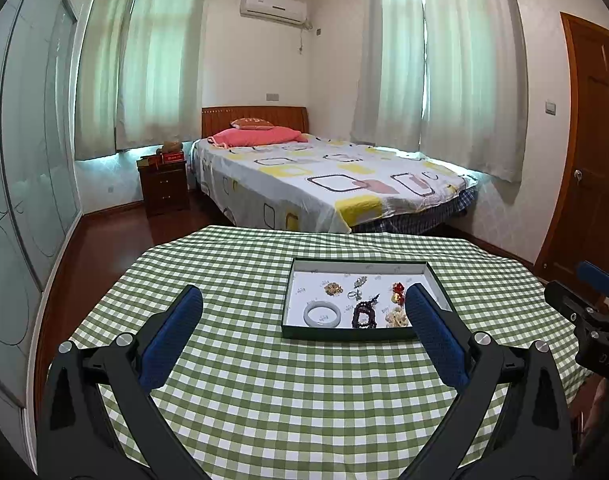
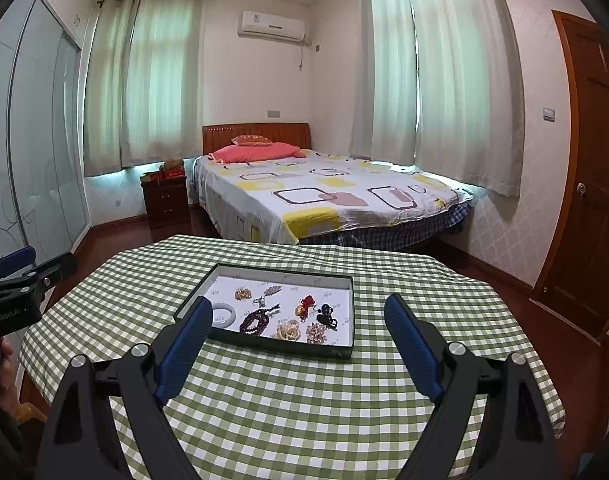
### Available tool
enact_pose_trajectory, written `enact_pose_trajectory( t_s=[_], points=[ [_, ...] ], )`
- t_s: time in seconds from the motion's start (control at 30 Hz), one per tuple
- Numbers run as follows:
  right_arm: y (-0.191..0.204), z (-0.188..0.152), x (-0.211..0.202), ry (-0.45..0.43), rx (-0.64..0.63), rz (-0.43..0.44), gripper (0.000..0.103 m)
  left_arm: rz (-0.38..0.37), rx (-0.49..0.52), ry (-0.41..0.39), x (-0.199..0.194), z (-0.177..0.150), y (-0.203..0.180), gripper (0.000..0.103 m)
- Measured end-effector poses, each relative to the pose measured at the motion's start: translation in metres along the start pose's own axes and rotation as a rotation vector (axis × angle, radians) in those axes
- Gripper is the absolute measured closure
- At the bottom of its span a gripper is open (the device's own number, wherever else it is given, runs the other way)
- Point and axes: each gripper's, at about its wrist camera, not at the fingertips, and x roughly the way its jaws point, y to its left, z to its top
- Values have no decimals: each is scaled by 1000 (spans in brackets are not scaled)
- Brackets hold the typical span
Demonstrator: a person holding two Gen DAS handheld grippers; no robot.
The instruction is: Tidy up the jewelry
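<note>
A shallow dark-rimmed tray with a white floor sits on the green checked table. In it lie a pale jade bangle, a dark bead bracelet, a red ornament, a black piece and several gold and pearl brooches. My left gripper is open and empty, held above the table before the tray. My right gripper is open and empty, just short of the tray's near rim.
The checked tablecloth covers the table, whose edges drop off at left and right. A bed stands beyond the table, a nightstand to its left, a wooden door at right. The other gripper shows at each view's side.
</note>
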Motion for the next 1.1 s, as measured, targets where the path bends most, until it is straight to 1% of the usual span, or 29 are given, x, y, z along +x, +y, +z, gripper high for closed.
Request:
enact_pose_trajectory(
  t_s=[1.1],
  points=[
    [2,0,0,-10,-2,0,18,-4,-6,-16,-5,-1,1,4]
  ],
)
